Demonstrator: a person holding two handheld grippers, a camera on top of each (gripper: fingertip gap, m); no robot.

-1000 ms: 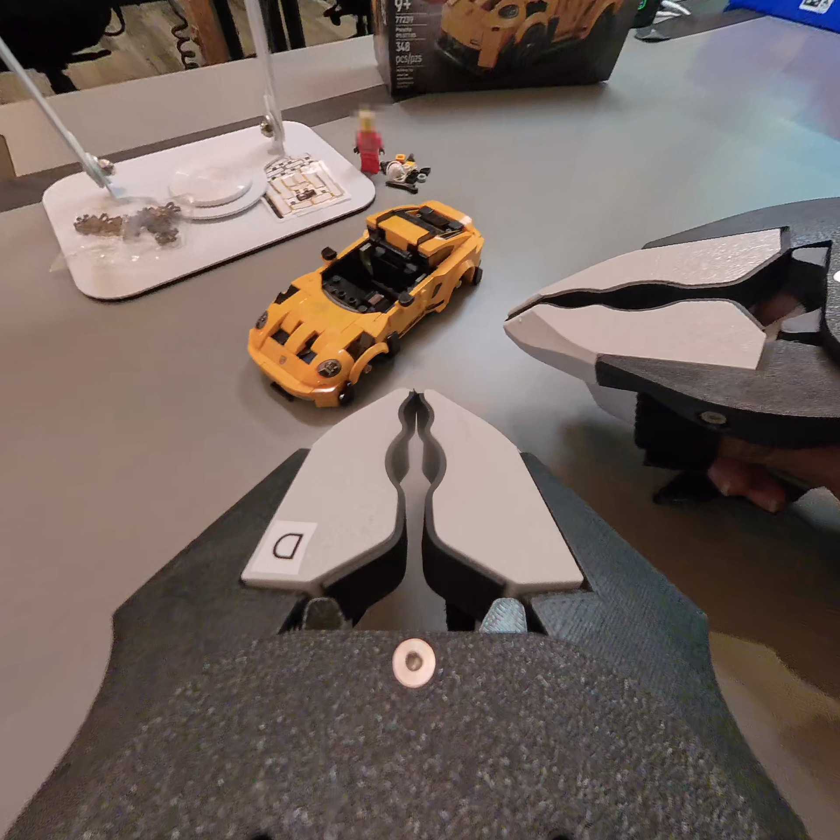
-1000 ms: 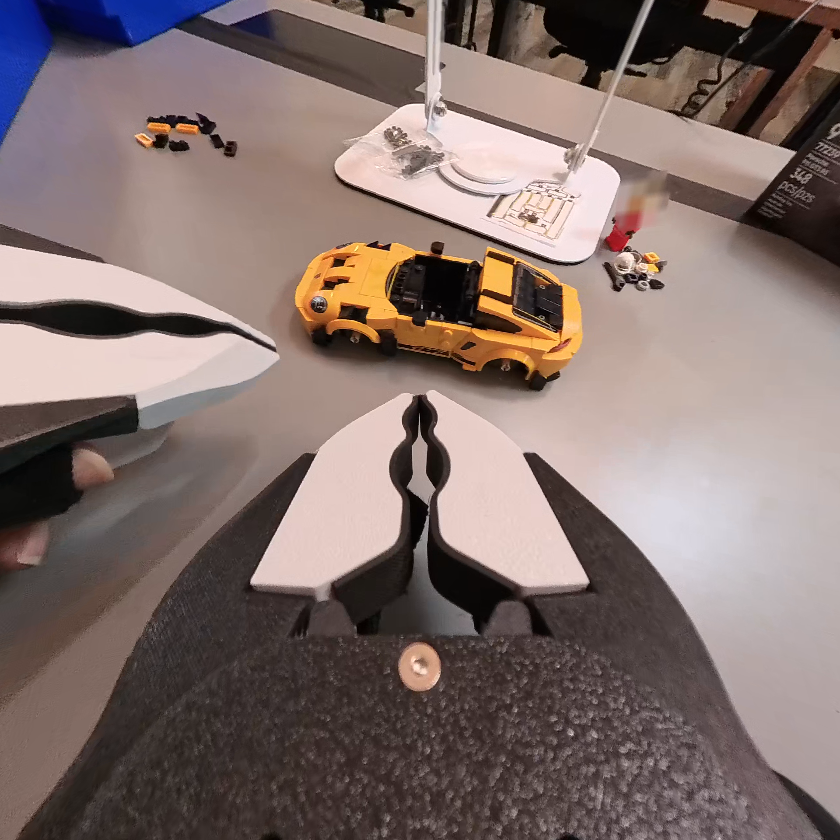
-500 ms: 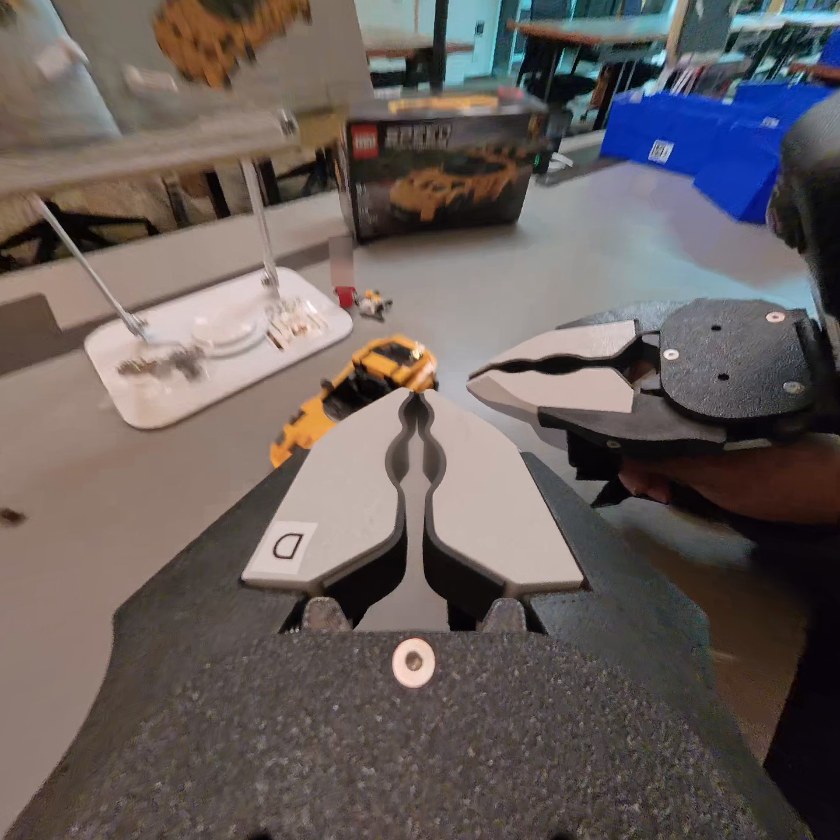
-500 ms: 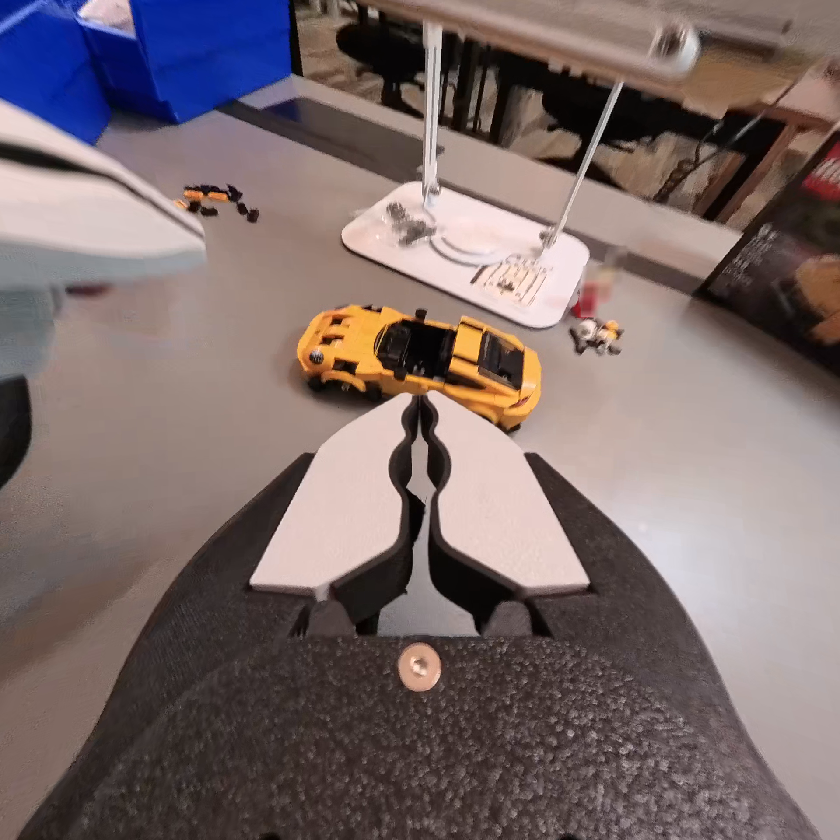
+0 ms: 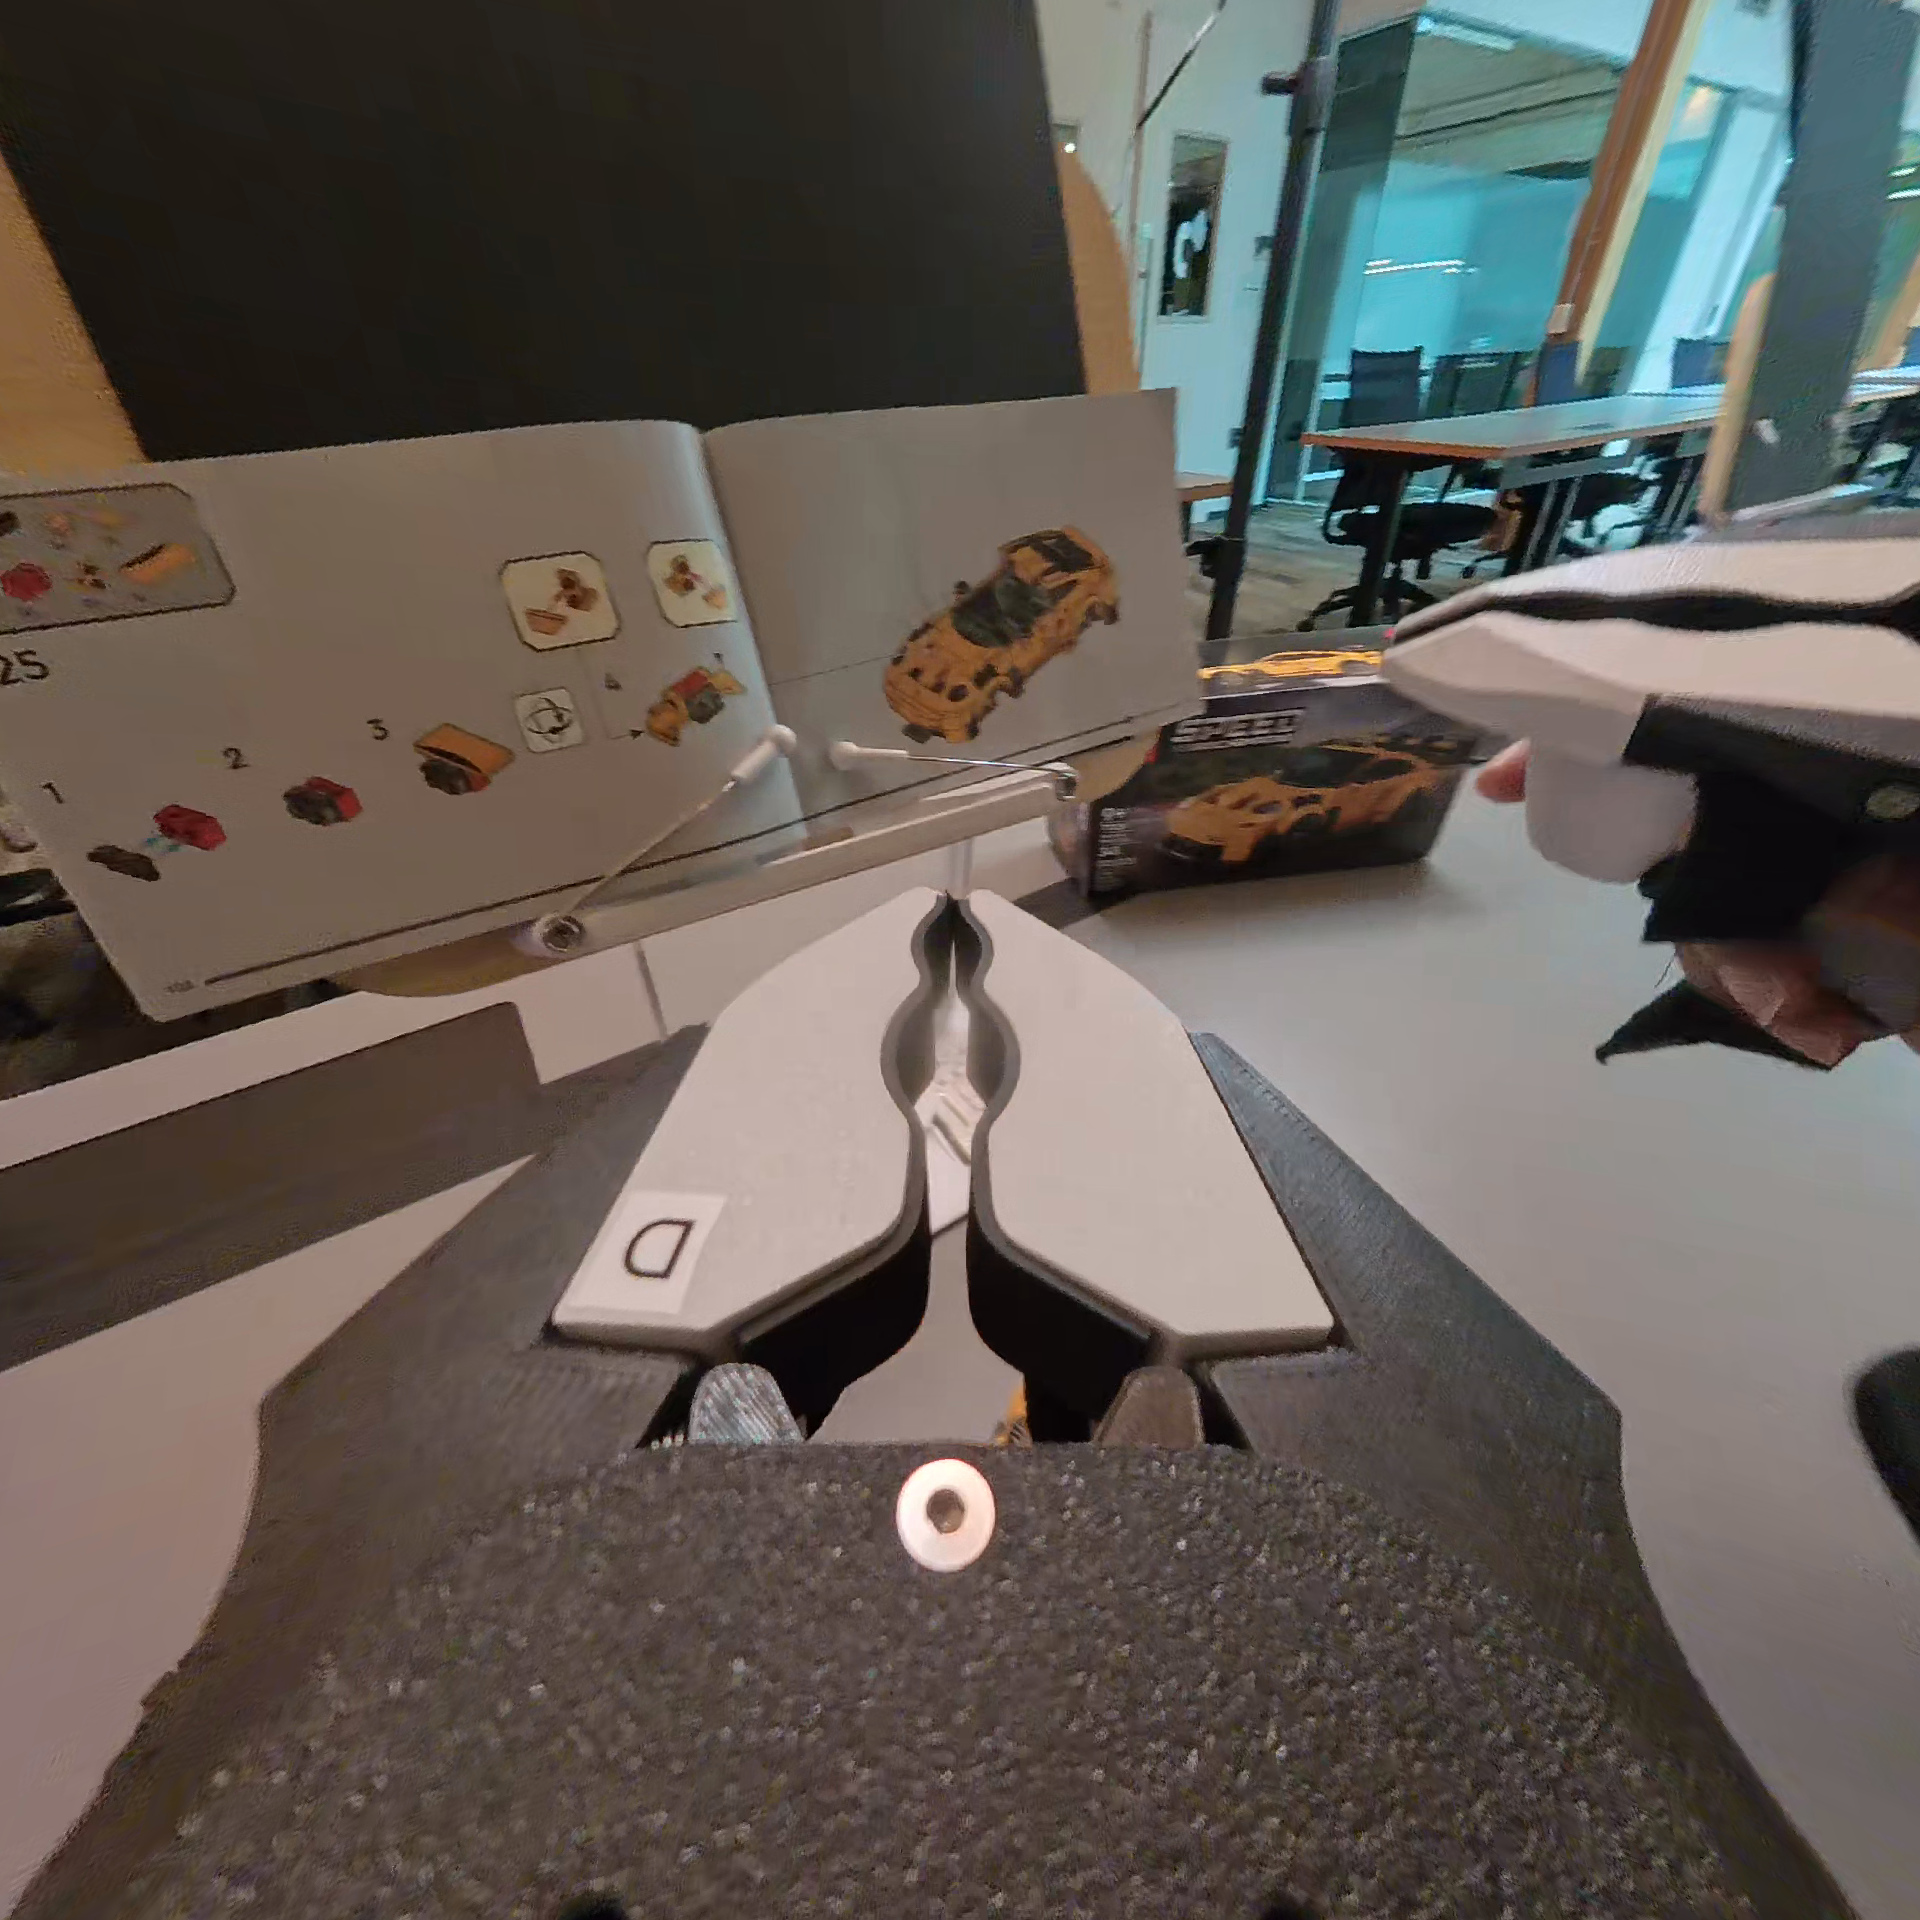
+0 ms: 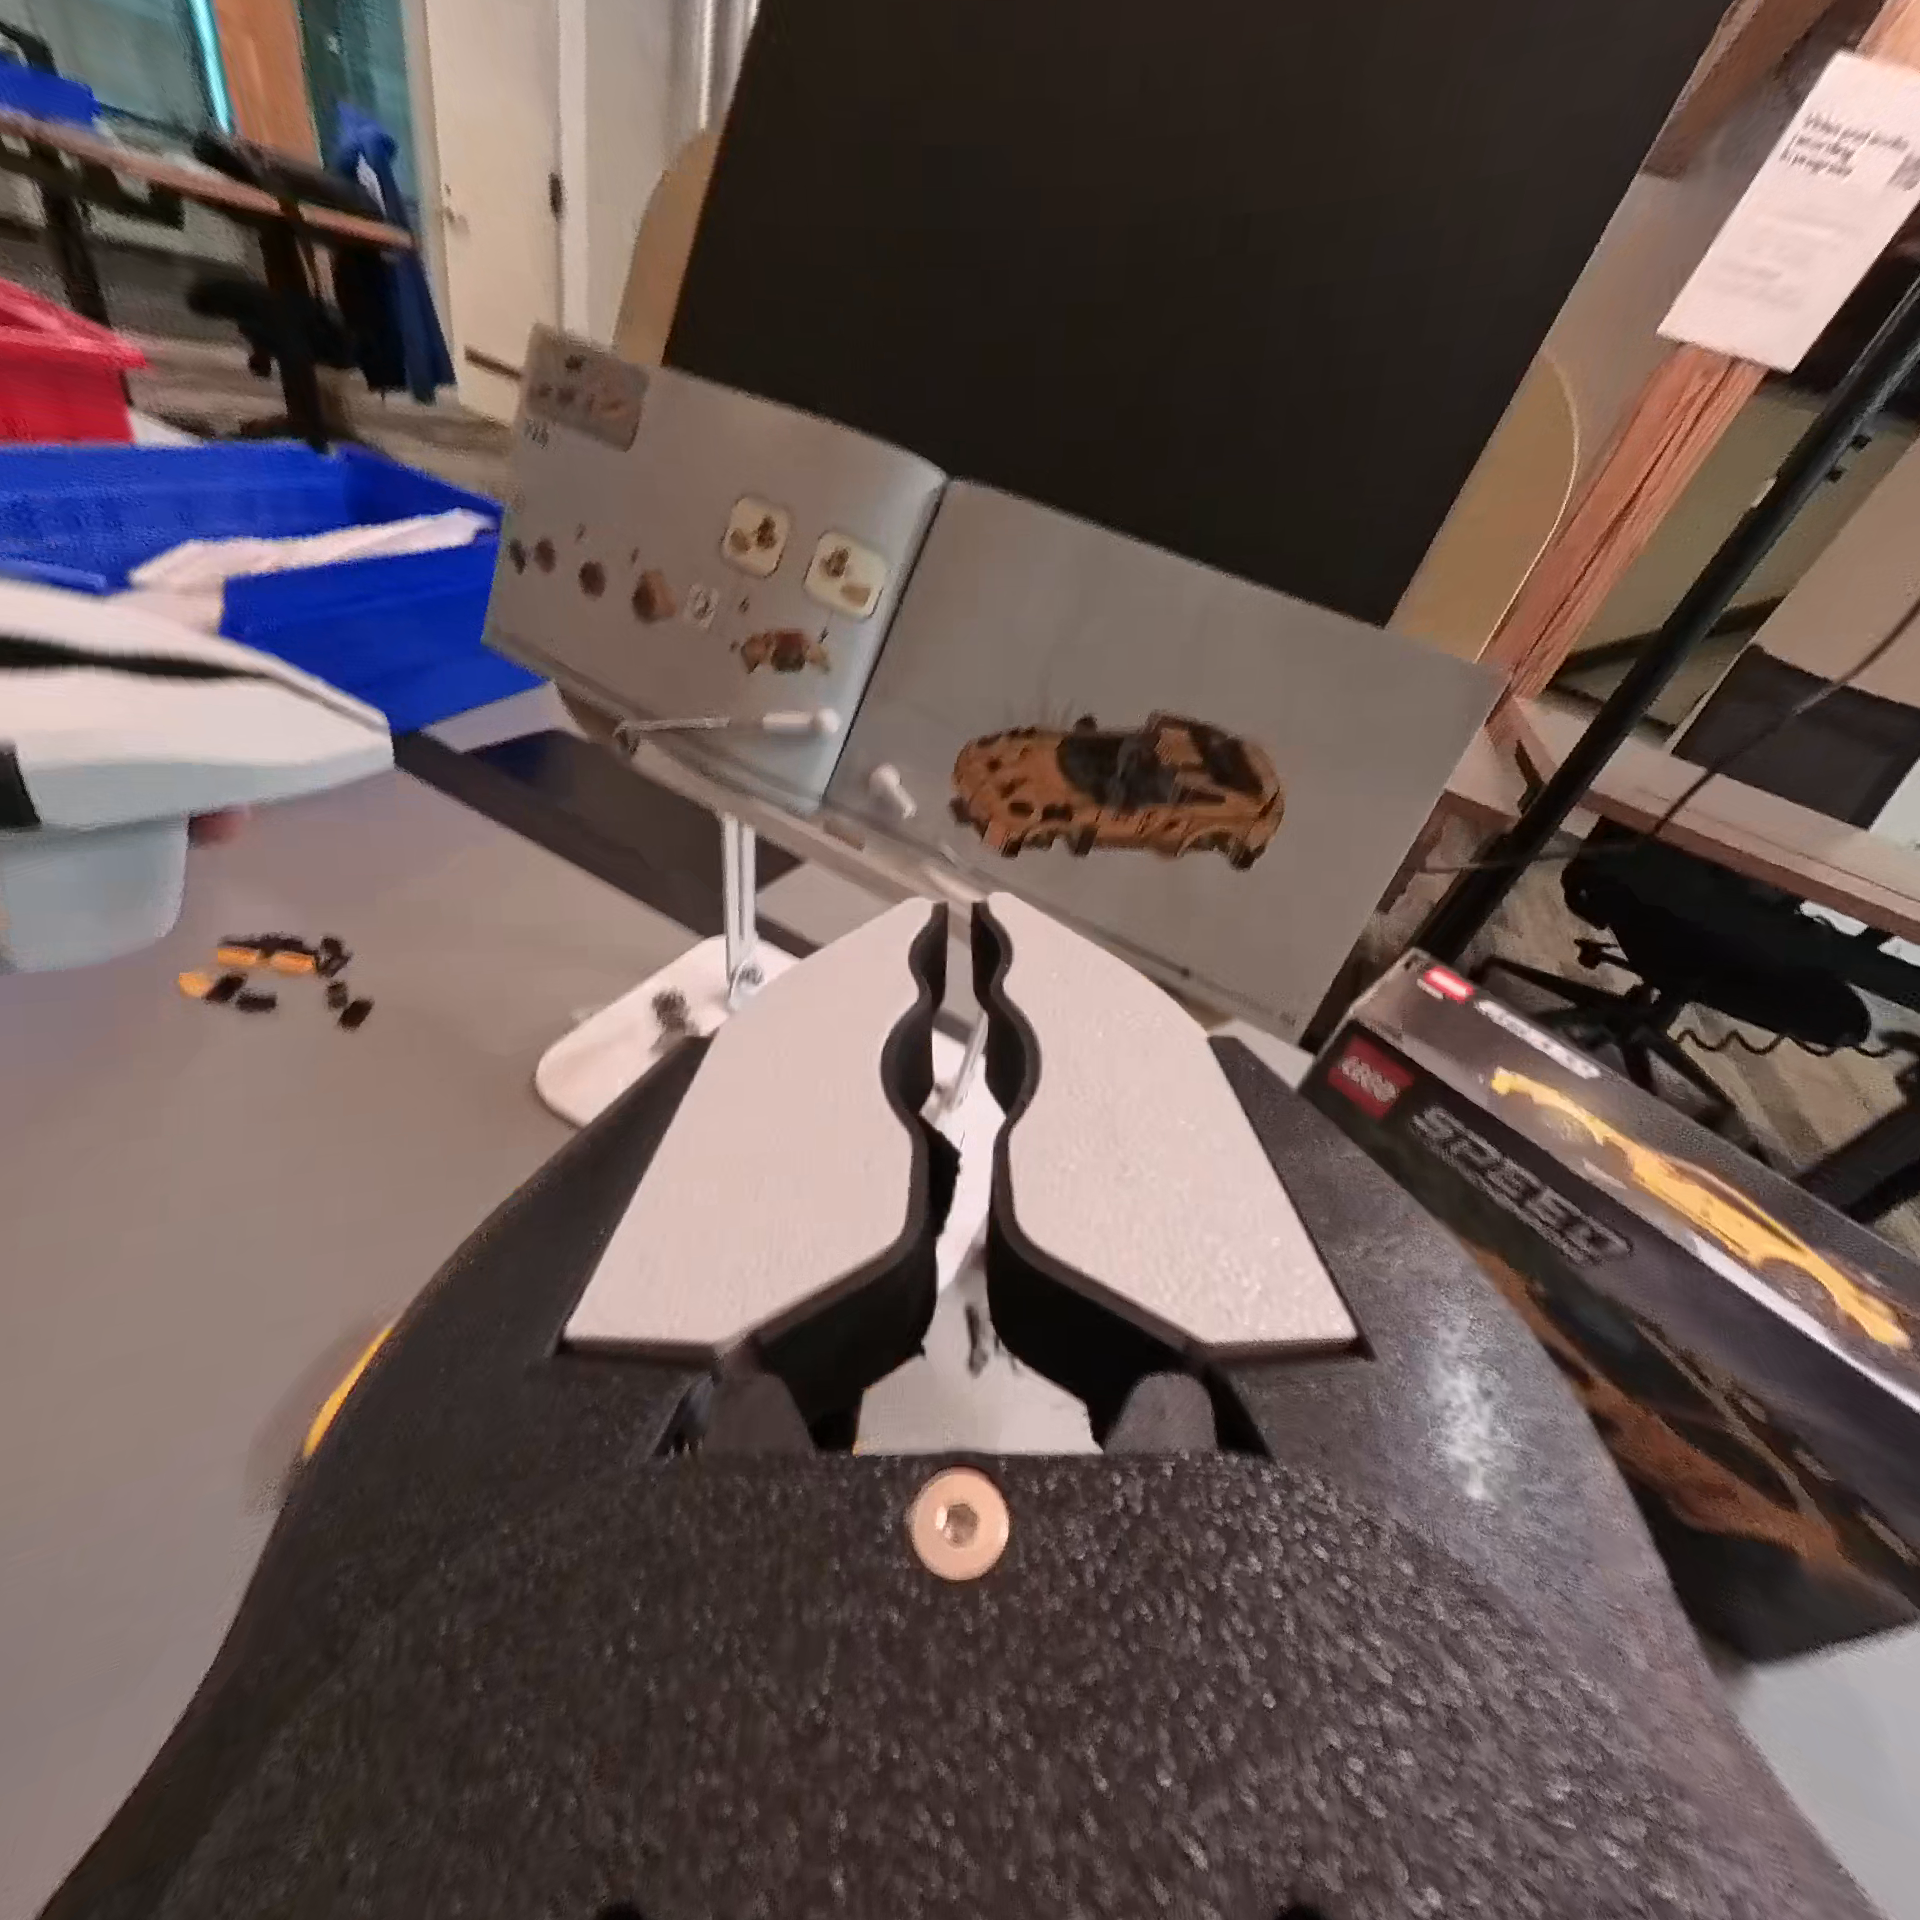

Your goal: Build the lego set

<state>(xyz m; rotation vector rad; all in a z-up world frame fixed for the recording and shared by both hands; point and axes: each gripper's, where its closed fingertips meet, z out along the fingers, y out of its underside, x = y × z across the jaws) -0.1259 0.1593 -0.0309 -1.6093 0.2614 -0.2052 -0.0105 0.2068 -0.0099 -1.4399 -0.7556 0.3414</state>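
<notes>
I had both grippers tipped up off the grey table point(image 5: 1299, 997) and aimed at the open instruction booklet point(image 5: 644, 665) on its white stand point(image 6: 623, 1049), where half a second before they pointed down at the yellow car. That swing took the car almost out of sight: only a yellow sliver showed under the right gripper's body at the lower left of the right wrist view point(image 6: 348, 1382), with a speck of yellow behind the left gripper's fingers (I could not judge its pose from so little).

The left gripper point(image 5: 951, 909) hung closed to a hairline at the tips, nothing between its fingers, as it had been a second earlier. The right gripper point(image 6: 958, 914) was all but closed too, a narrow slit left at the tips, and empty.

The booklet's right page carried a drawing of the whole car point(image 5: 1003, 634); the left page showed numbered sub-steps in small red, black and orange pieces. The set's box point(image 6: 1621, 1278) lay at the right, and a small scatter of loose orange and black pieces point(image 6: 275, 971) sat on the table to the left, beneath the far-off left gripper.

My reading: the build was far along, and this was a check of the page before the next piece. No part was in hand, so the next move would mean going back down to the loose pieces.
</notes>
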